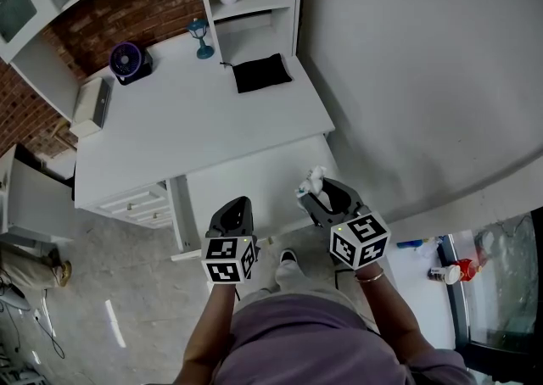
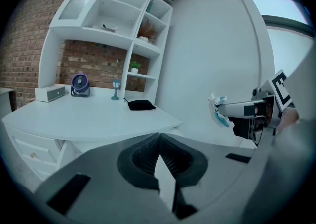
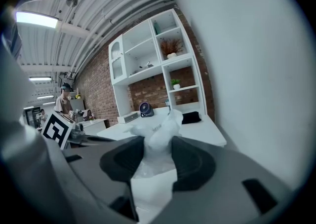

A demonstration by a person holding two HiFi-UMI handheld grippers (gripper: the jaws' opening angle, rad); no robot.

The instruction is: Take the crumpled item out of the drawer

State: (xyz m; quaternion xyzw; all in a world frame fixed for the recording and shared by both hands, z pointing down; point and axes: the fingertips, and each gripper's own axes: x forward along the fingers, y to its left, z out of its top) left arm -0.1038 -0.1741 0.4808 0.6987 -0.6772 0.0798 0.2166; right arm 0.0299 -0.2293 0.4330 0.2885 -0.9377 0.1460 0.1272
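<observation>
The crumpled white item with a bit of blue print is pinched between the jaws of my right gripper, which is shut on it above the right end of the open white drawer. Looking along the right gripper, the crumpled item bulges up from between the dark pads. The left gripper view shows the same item in the air at the tip of the right gripper. My left gripper hangs over the drawer's front left, its pads together with nothing between them.
A white desk bears a black pouch, a purple fan, a small blue lamp and a white box. Closed drawers sit at the left. A plain wall rises on the right. A person stands far off.
</observation>
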